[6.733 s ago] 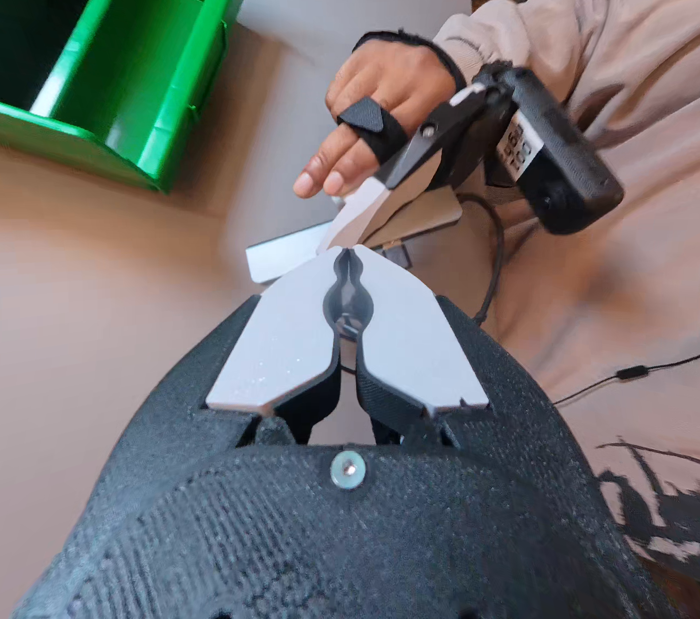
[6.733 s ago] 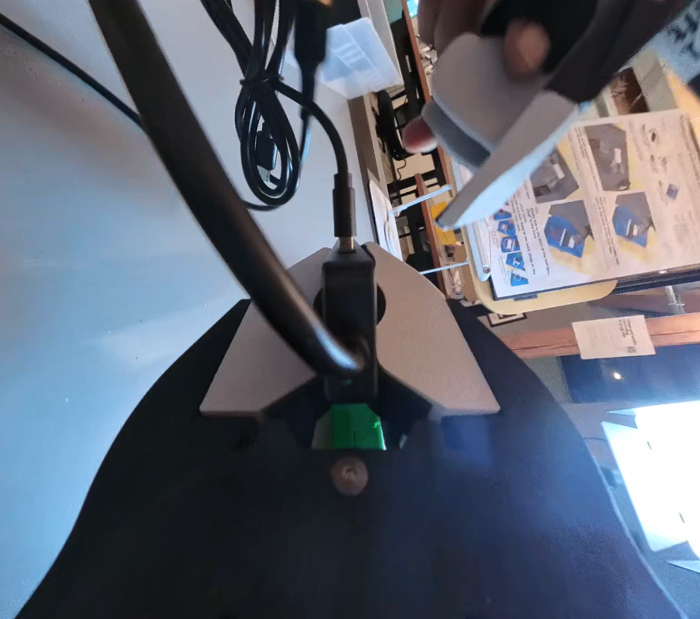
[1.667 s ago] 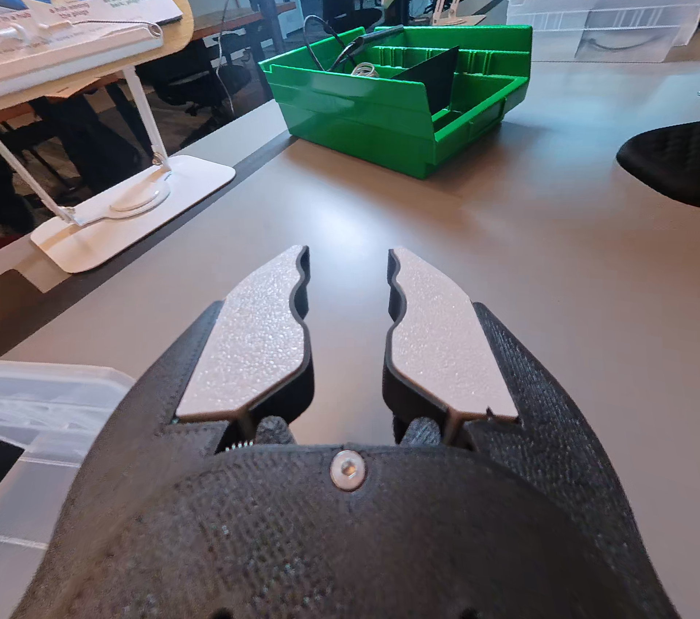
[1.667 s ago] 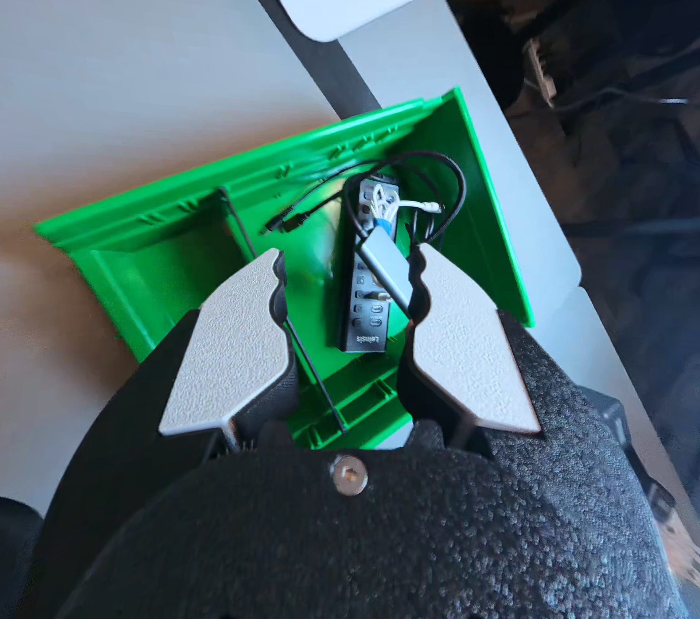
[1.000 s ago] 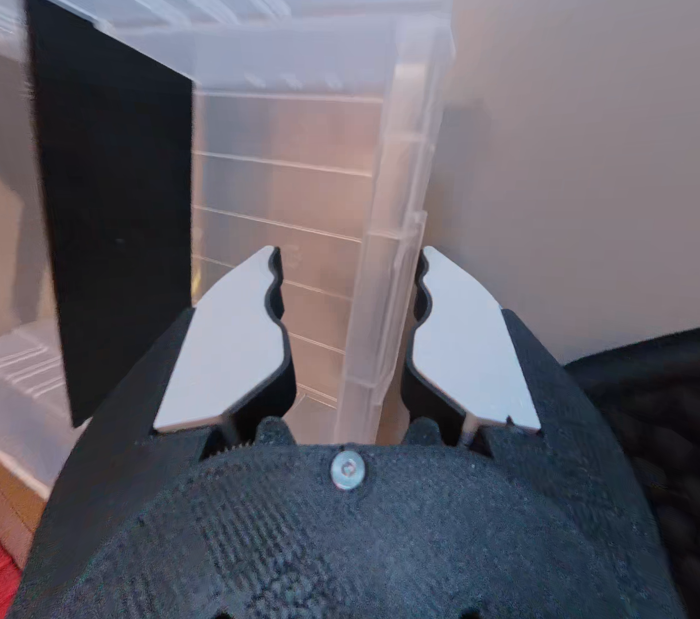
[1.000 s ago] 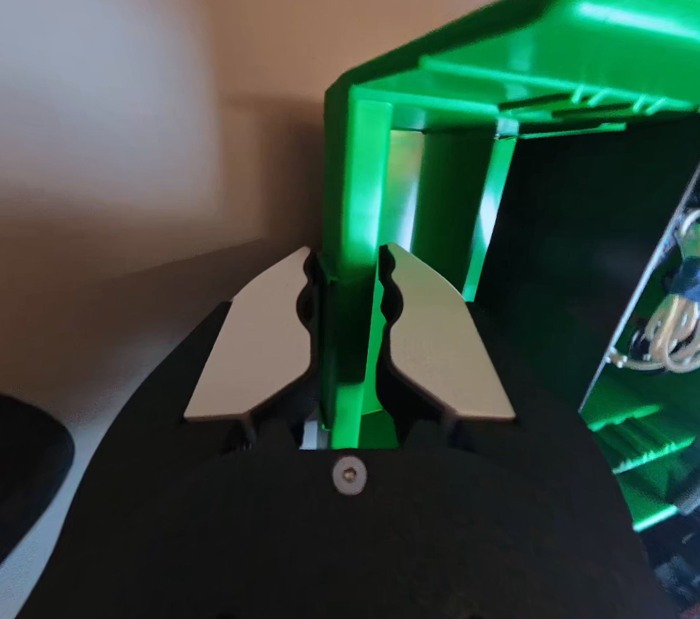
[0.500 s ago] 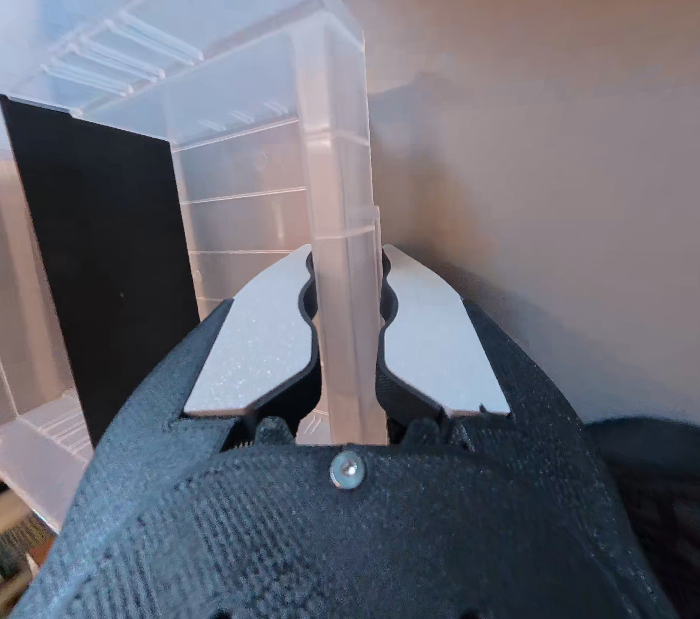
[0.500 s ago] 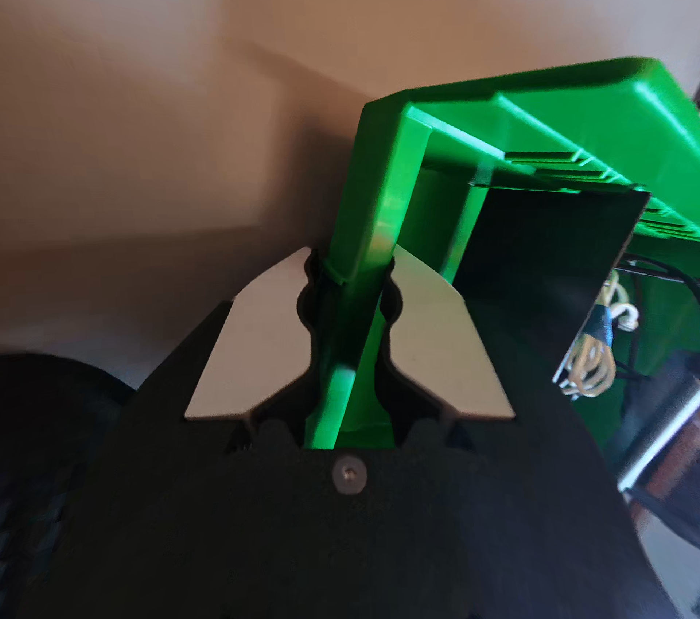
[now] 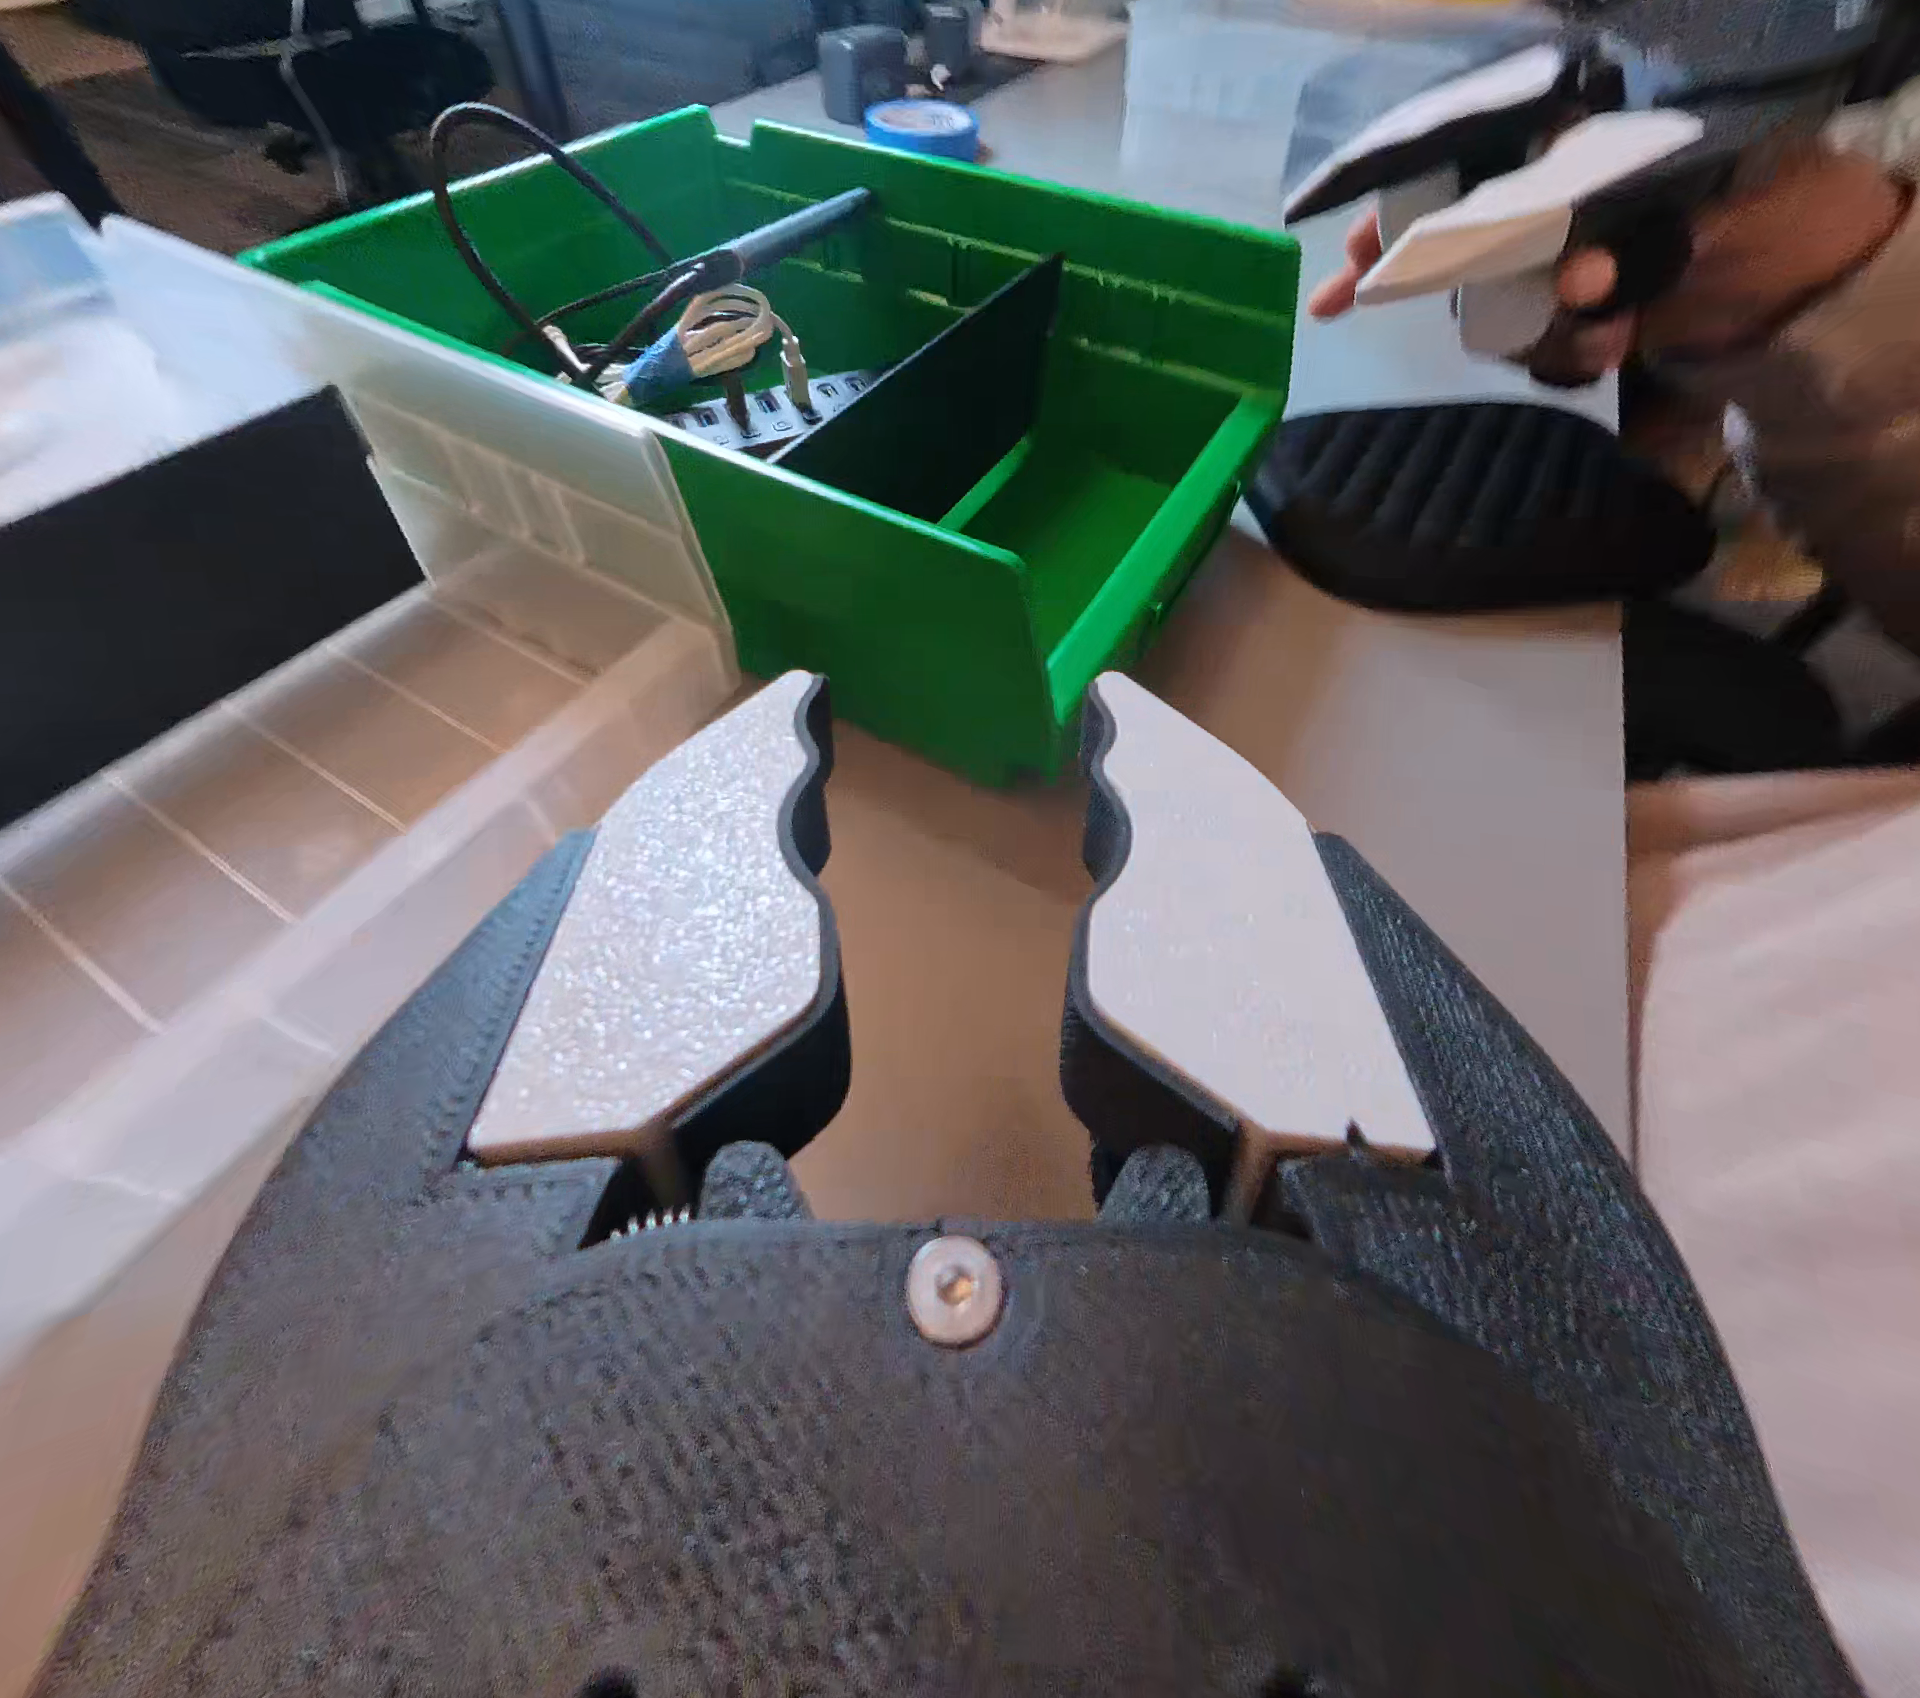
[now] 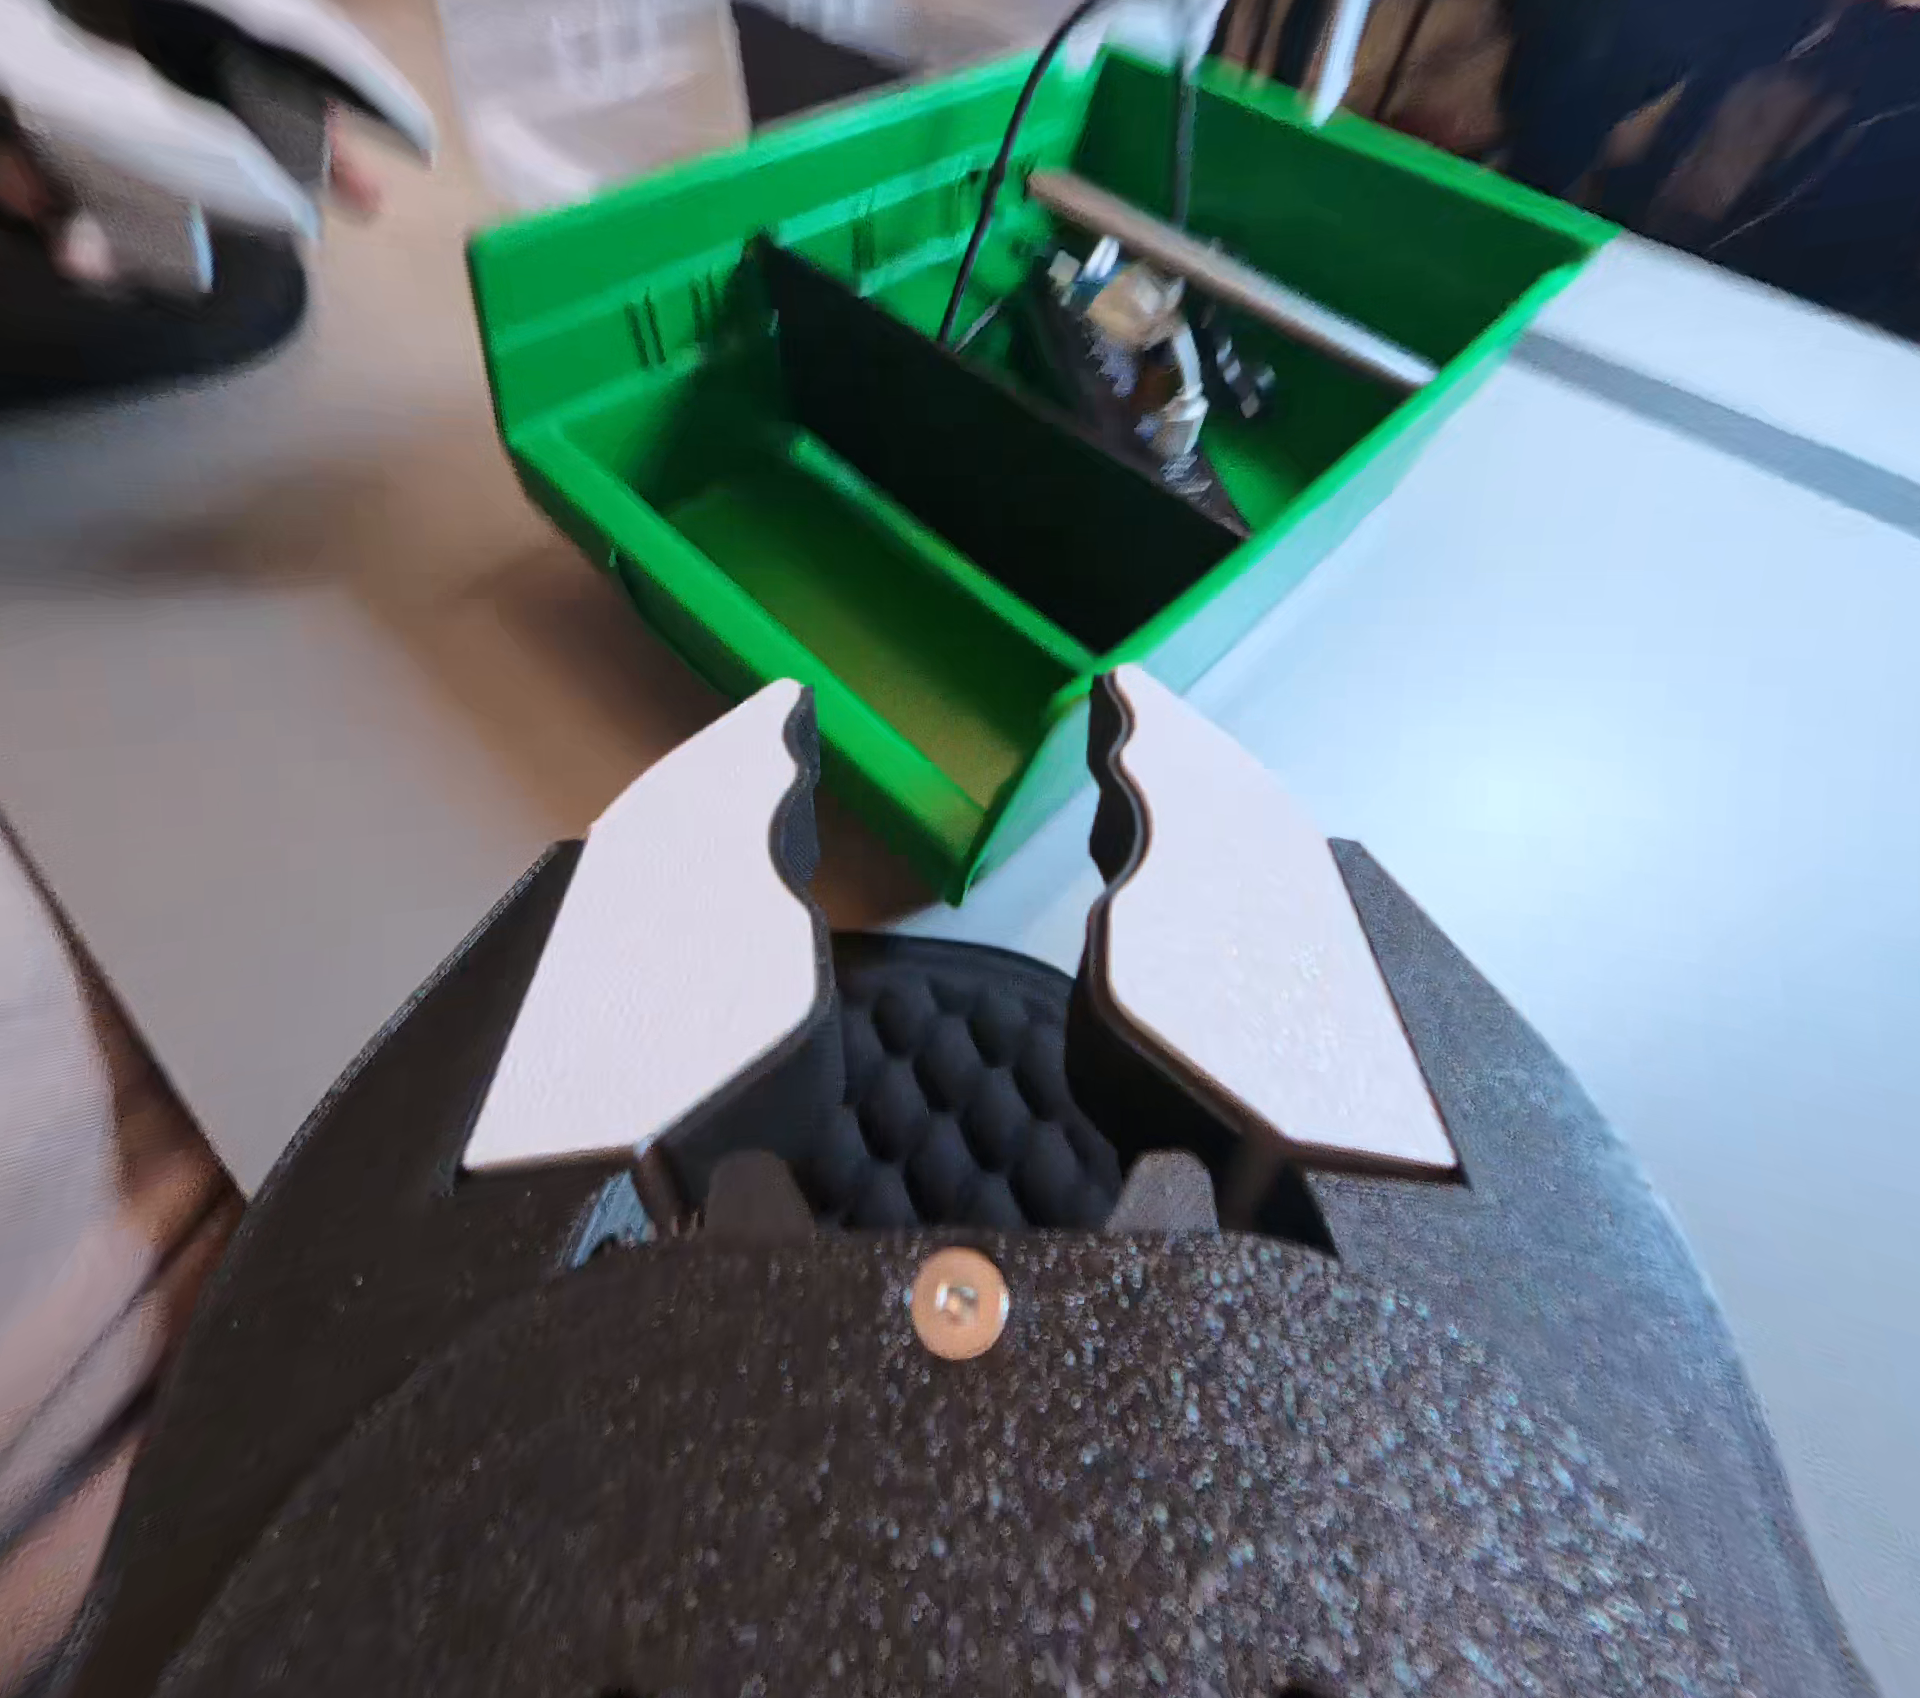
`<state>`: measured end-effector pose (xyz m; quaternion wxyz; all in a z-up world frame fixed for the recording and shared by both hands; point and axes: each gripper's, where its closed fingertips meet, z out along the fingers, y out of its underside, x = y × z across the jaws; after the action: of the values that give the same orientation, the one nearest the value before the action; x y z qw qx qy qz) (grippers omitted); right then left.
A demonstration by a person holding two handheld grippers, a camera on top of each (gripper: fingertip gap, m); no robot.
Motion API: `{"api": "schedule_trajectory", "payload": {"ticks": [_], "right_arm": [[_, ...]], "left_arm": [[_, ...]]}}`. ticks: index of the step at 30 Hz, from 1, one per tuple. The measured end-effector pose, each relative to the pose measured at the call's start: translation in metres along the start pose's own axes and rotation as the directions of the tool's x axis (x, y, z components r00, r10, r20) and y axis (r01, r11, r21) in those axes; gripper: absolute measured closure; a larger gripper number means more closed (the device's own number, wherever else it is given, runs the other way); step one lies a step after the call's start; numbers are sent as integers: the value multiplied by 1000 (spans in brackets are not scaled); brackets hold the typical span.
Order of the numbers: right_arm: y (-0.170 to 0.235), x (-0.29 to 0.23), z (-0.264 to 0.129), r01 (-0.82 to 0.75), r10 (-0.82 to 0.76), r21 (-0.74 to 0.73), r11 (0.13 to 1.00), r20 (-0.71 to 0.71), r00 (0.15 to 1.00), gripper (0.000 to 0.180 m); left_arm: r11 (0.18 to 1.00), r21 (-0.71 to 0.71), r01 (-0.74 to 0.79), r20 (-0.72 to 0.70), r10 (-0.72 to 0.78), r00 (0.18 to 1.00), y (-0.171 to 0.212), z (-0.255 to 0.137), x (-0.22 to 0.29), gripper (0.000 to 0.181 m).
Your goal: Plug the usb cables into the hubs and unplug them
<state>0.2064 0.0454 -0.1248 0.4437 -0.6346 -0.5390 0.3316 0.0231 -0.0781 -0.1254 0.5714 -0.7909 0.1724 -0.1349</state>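
Both grippers were empty with jaws apart. Left gripper [image 9: 956,755] hovered over the tan surface [image 9: 1330,796], just short of the green bin [image 9: 883,599]; right gripper [image 10: 951,749] hung near the bin's opposite corner.

The bin sat on the surface with a black divider [image 9: 935,412] splitting it in two. The nearer compartment looked empty. The far one held the task items: a dark hub [image 9: 769,417] lying flat with a port row, black usb cables [image 9: 499,194] looping above the rim, and a small tied cream cable bundle [image 9: 717,329]. A clear plastic bin [image 9: 312,775] sat touching the green bin's left side.

The right wrist view was motion-blurred, so whether any cable was seated in the hub was hard to tell; probably a couple were.

Risks, as I judged them:
- cables were tangled together, so pulling one could drag the hub or the rest along
- the hub lay loose, so unbraced pulling or pushing would likely slide it
- the divider and bin walls crowded the reach, so a jaw could snag a loop.
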Motion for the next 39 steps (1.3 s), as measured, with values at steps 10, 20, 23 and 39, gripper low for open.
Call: {"api": "schedule_trajectory", "payload": {"ticks": [10,20,23,39], "right_arm": [[27,26,36,-154,141,-45,987,-218,966,121],[-13,36,-6,76,-7,137,988,-444,896,172],[-39,29,-29,191,-69,196,962,-499,864,172],[-238,-163,119,267,-264,543,797,-84,961,169]], "left_arm": [[981,88,171,221,-187,957,15,67,-7,132],[987,-7,-160,326,154,933,-9,74,17,155],[967,76,-243,365,200,909,-49,53,25,157],[926,59,-373,781,190,595,-85,-249,-58,159]]}}
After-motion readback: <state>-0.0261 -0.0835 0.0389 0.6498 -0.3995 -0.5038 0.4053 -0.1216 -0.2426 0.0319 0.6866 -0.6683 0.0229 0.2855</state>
